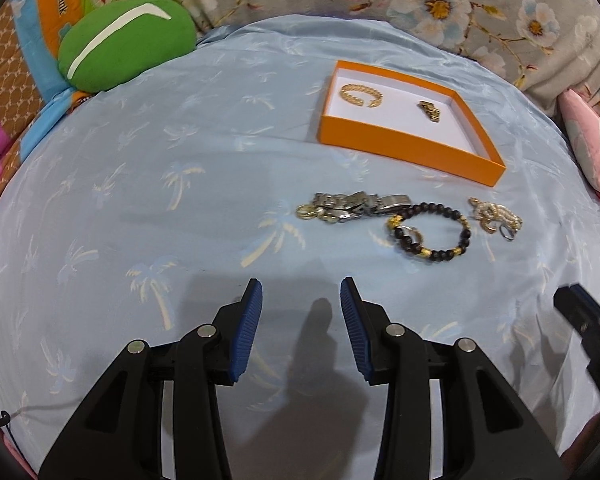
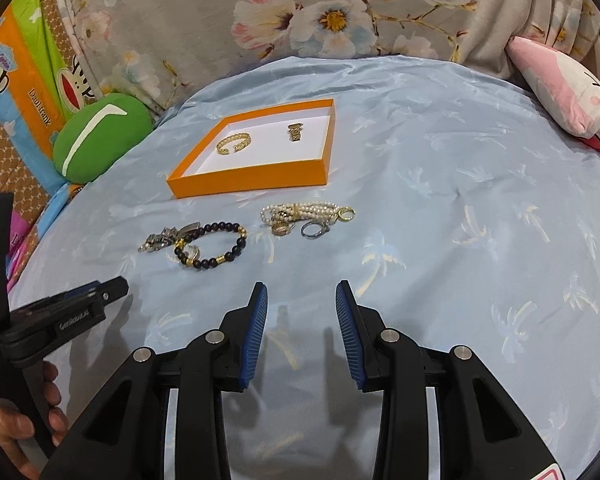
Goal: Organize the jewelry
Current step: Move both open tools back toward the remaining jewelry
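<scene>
An orange tray (image 1: 404, 148) (image 2: 244, 178) with a white floor lies on the blue cloth. In it are a gold cuff bracelet (image 1: 360, 95) (image 2: 233, 143) and a small gold piece (image 1: 429, 111) (image 2: 295, 132). In front of the tray lie a silver watch band (image 1: 352, 205) (image 2: 166, 237), a black bead bracelet (image 1: 430, 230) (image 2: 212, 244) and a pearl bracelet cluster (image 1: 496, 216) (image 2: 306, 214) with a silver ring (image 2: 311, 230). My left gripper (image 1: 301, 300) is open and empty, short of the jewelry. My right gripper (image 2: 301, 300) is open and empty too.
A green cushion (image 1: 126, 42) (image 2: 100, 136) sits at the far left, a pink and white plush pillow (image 2: 564, 92) (image 1: 592, 148) at the far right. A floral fabric (image 2: 300, 12) rises behind the blue cloth (image 1: 180, 160).
</scene>
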Tool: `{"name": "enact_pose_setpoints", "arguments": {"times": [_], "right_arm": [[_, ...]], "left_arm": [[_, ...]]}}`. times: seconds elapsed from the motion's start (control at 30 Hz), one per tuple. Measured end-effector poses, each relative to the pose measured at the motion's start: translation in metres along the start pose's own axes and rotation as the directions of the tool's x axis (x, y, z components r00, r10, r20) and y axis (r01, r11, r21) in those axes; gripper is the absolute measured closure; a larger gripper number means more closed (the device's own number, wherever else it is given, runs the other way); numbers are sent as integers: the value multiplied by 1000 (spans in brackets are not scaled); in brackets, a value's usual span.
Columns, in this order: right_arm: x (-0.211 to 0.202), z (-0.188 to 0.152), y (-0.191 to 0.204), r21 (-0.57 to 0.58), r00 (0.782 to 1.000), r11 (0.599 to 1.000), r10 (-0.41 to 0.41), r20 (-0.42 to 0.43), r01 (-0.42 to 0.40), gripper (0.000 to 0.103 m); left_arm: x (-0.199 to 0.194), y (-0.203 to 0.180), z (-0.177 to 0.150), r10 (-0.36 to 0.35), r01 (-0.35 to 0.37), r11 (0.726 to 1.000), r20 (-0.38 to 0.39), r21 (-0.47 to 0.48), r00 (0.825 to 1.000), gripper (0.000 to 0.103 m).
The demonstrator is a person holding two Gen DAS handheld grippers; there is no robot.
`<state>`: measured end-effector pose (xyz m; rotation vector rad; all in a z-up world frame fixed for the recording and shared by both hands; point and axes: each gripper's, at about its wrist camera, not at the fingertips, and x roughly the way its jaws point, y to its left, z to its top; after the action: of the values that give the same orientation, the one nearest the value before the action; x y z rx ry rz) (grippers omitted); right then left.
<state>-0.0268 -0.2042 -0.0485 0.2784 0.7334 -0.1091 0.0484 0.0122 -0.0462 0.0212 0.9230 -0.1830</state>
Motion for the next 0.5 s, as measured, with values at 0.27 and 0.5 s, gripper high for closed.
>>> {"name": "enact_pose_setpoints", "arguments": {"times": [0.27,0.5], "right_arm": [[37,31,16,-31,1000,999,20,-5,-20,68],[66,38,32,-13,997,998,54,-49,-55,70]], "left_arm": [[8,12,4,12,-12,1000,-1,-22,1000,64],[12,16,9,10,-10,999,-1,-32,1000,64]]}}
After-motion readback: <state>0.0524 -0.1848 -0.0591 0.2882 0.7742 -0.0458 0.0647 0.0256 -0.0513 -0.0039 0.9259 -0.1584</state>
